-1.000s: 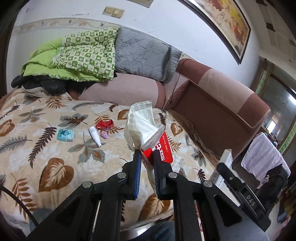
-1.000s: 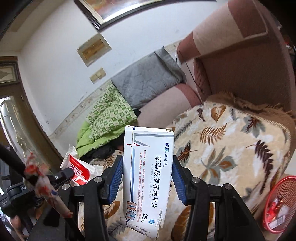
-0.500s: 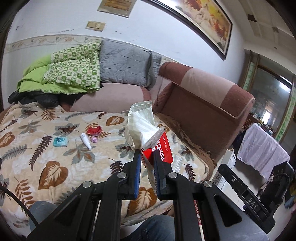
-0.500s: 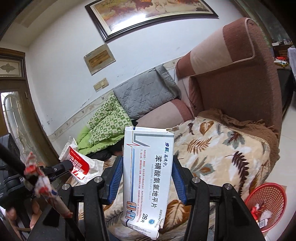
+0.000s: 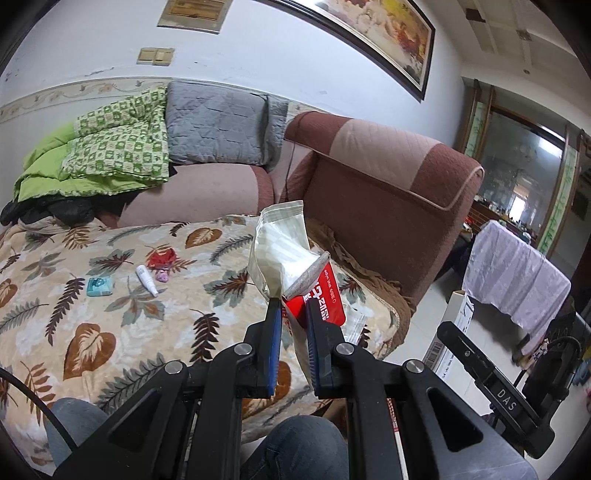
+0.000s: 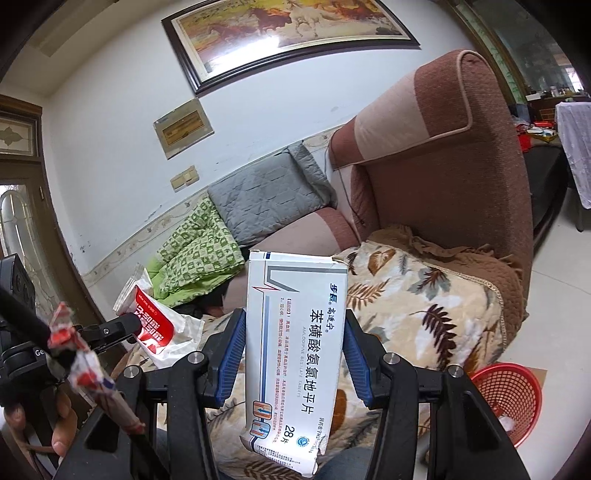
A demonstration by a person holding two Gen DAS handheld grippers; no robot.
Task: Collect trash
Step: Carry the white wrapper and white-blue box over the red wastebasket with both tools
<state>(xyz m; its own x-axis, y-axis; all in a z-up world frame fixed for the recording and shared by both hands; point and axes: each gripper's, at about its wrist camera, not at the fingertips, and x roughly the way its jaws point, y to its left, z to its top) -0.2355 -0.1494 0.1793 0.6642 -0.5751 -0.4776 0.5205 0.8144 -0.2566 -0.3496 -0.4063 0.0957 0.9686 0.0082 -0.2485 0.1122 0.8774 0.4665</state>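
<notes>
Tan blanket with brown and grey leaves. White box with blue letters. Red and white wrapper. Red basket. Green checked quilt. Grey pillow. Brown and pink sofa.

Your left gripper and right gripper are matte black linkages with silver pivot screws and ribbed blue finger pads. A thin black cable arcs at lower left. You wear blue jeans.

White wall, framed painting, brown sofa.
</notes>
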